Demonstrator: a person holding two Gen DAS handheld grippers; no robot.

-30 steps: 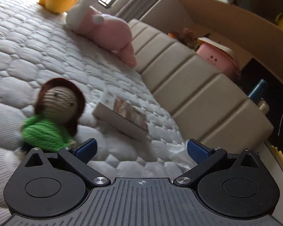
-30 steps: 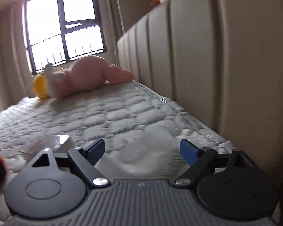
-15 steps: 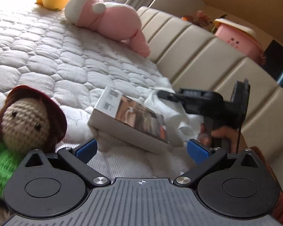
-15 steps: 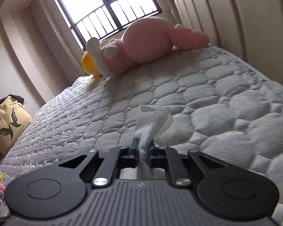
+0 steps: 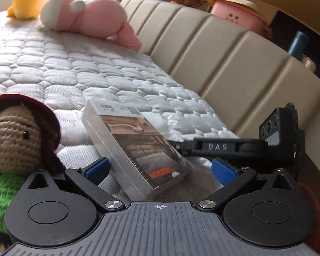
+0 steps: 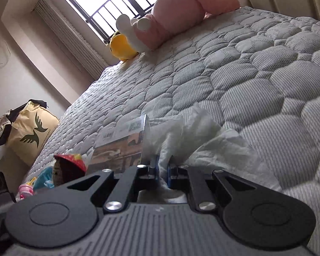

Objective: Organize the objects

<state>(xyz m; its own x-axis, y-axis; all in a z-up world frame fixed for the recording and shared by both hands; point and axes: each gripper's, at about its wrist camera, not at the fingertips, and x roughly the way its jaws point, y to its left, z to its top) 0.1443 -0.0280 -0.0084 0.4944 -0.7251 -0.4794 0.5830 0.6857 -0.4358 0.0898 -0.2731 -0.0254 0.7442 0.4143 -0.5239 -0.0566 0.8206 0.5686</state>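
evidently the left gripper hung with fingers spread wide around the shrink-wrapped box lying on the mattress, ready to close, while the right gripper pinched the crumpled white tissue just beside it, probably to clear it away.

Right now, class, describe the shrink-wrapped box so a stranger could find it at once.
Start at the quilted mattress beside the beige headboard. The box lies between the open left tool pads, beside a crocheted doll; it alone is flat, hard-edged and glossy.
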